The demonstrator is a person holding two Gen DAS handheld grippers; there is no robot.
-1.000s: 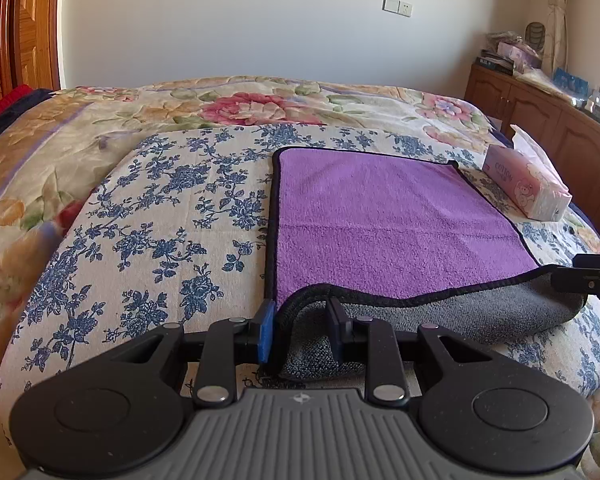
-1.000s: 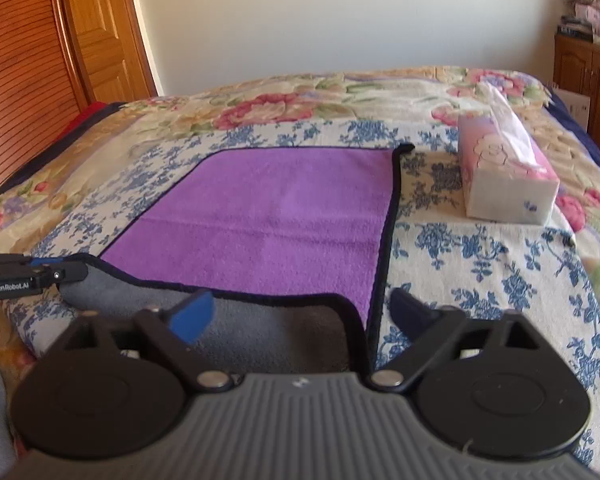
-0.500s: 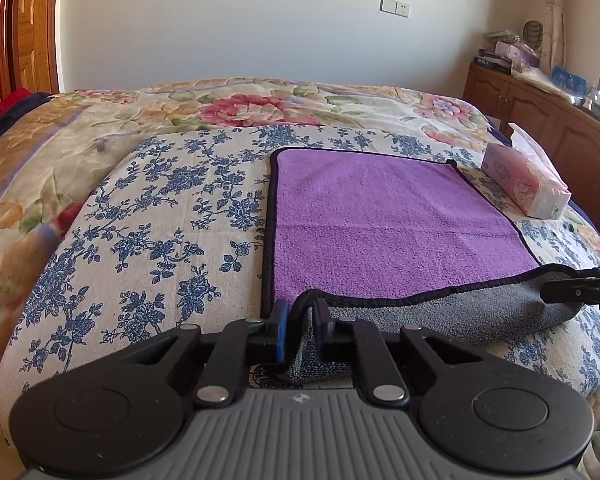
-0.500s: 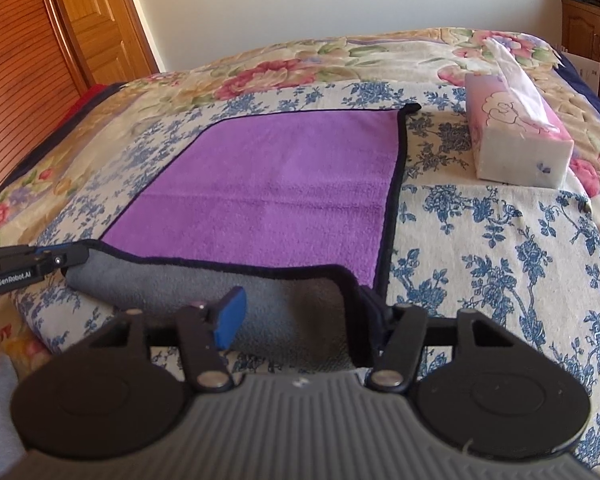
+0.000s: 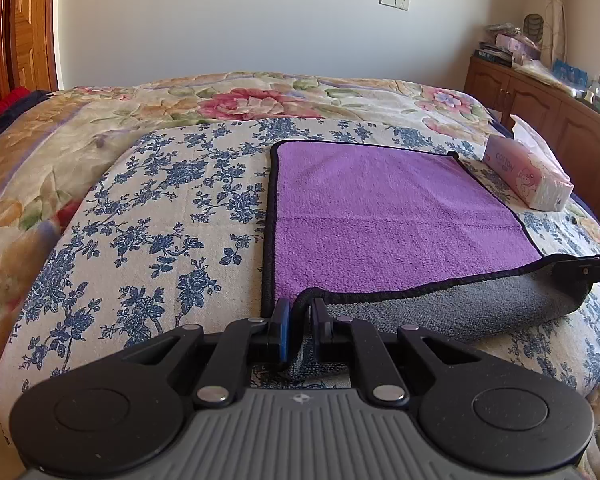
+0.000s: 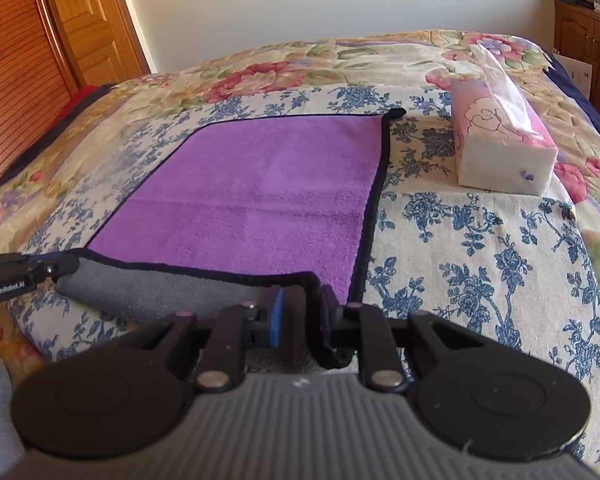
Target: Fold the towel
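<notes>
A purple towel point(image 5: 380, 208) with a black hem and grey underside lies spread on the bed; it also shows in the right wrist view point(image 6: 259, 196). Its near edge is lifted and rolled back, grey side point(image 5: 440, 312) showing. My left gripper point(image 5: 300, 308) is shut on the towel's near left corner. My right gripper point(image 6: 302, 300) is shut on the near right corner. Each gripper shows at the edge of the other's view: the right one point(image 5: 588, 268), the left one point(image 6: 27, 272).
A pink tissue box point(image 6: 500, 144) stands on the bed to the right of the towel, also in the left wrist view point(image 5: 528, 176). A blue-flowered cloth point(image 5: 159, 220) lies under the towel. A wooden cabinet point(image 5: 540, 100) is at right, a wooden door point(image 6: 87, 20) at left.
Both grippers closed from open onto the towel's near corners. The near edge has lifted slightly and the grey fold has grown.
</notes>
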